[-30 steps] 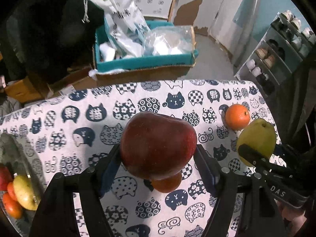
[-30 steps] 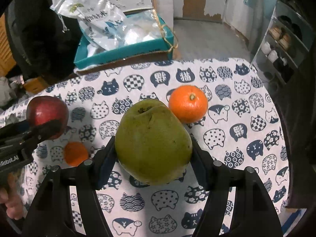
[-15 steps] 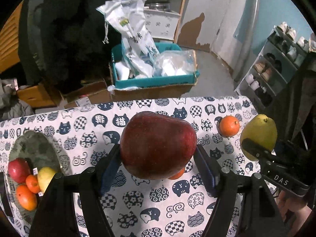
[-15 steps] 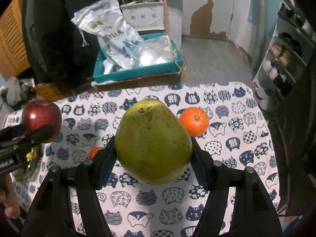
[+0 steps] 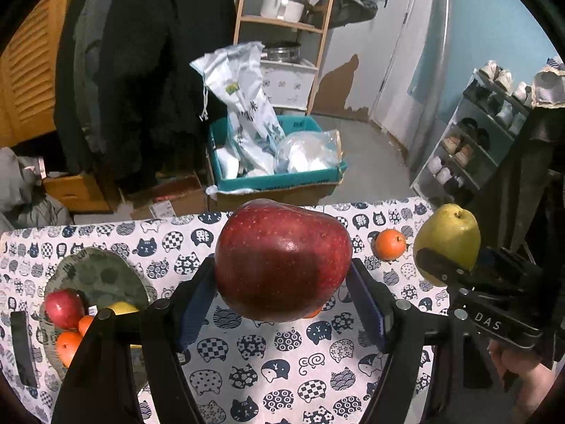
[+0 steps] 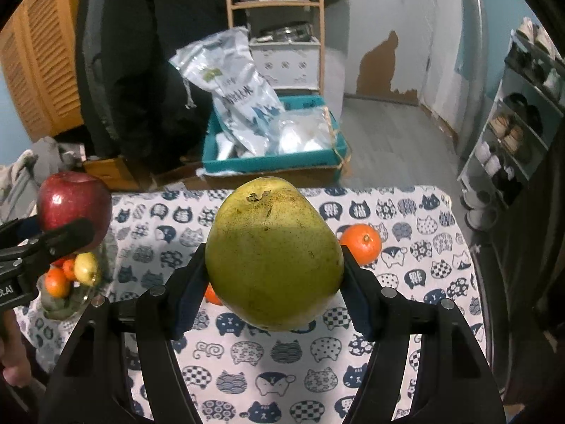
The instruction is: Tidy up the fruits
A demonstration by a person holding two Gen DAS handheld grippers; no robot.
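The left tool point(image 5: 282, 300) is closed on a red apple point(image 5: 282, 259), which is gripped between both blue pads and held clear above the desk point(image 5: 247, 371). The right tool point(image 6: 273, 291) is closed on a green pear point(image 6: 273, 252), gripped the same way and also held above the desk. Each tool is seen in the other's view: the pear at the far right of the left wrist view, the apple at the far left of the right wrist view. A hand point(image 5: 522, 385) is seen under the right tool.

Two fruits are held. One orange point(image 6: 362, 243) lies alone on the desk toward its far right. A second orange point(image 6: 212, 295) lies on the desk, largely hidden behind the held fruit. A grey-green plate point(image 5: 91, 275) sits at the left of the desk; on it are counted one red apple point(image 5: 63, 309), one yellow fruit point(image 5: 122, 307) and two small oranges point(image 5: 69, 346).

The desk is covered by a white cloth printed with dark blue cat heads. Beyond its far edge, a teal-lined cardboard box point(image 5: 279, 183) holding plastic bags stands on the floor. A wooden shelf unit point(image 5: 282, 21) carrying pots stands behind it, dark coats hang at the left, and a shoe rack point(image 5: 473, 148) is at the right.
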